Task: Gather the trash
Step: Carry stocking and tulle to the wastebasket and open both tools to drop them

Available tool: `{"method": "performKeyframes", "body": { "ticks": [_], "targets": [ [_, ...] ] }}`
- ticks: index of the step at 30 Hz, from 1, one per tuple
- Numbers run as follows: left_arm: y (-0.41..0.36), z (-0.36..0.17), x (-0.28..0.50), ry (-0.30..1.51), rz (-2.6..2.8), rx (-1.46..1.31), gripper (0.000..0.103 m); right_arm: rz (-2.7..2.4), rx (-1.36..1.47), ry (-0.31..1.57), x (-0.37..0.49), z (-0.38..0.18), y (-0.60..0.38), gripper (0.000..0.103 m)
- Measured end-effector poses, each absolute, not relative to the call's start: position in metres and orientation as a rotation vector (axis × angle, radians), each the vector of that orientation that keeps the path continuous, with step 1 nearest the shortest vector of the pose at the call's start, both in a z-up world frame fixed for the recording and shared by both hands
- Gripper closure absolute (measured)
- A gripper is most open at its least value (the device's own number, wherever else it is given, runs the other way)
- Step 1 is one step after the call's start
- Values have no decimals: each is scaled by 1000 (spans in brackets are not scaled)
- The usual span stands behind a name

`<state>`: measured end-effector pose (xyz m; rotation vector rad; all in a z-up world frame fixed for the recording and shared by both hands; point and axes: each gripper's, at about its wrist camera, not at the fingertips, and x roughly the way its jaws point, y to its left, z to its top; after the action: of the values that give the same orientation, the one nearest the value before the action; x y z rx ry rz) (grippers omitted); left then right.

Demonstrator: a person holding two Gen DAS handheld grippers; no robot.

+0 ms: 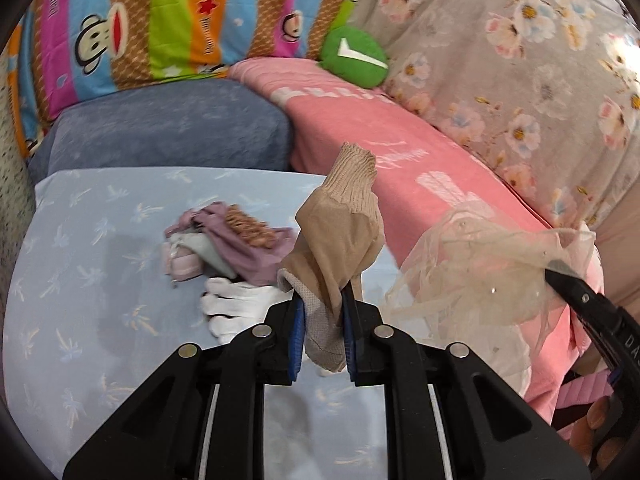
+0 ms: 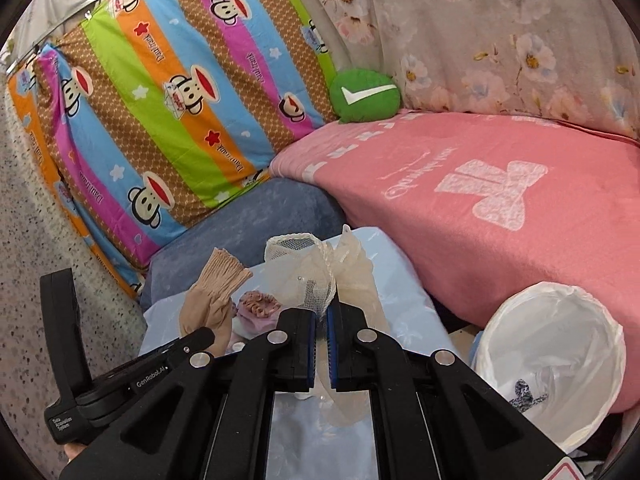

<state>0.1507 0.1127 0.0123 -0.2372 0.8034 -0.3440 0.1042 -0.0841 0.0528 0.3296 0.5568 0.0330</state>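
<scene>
A tan sock point(image 1: 340, 232) was clamped in the left gripper point(image 1: 322, 336). Cream mesh fabric point(image 2: 316, 276) was pinched by the right gripper point(image 2: 322, 340) — near a white-lined bin point(image 2: 552, 360).

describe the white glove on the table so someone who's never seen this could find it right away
Start at the pale blue palm-print tabletop in front of the pink blanket. Near its middle lies a small heap of purple cloth. The white knit glove lies flat just on the near side of that heap, by the left gripper; it is the only pure white piece, unlike the tan glove clamped upright in that gripper.
</scene>
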Motion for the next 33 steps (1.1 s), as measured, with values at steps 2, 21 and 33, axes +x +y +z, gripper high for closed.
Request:
{"method": "performKeyframes", "body": {
  "ticks": [2, 21, 33],
  "targets": [
    [95, 19, 146, 792, -374, -213, 87, 6, 344, 533, 94, 61, -102, 99],
    [-58, 33, 108, 783, -609, -5, 86, -217, 448, 471, 14, 58, -249, 99],
    [-119, 27, 92, 793, -715, 73, 57, -297, 471, 478, -8, 45, -293, 99]
  ]
}}
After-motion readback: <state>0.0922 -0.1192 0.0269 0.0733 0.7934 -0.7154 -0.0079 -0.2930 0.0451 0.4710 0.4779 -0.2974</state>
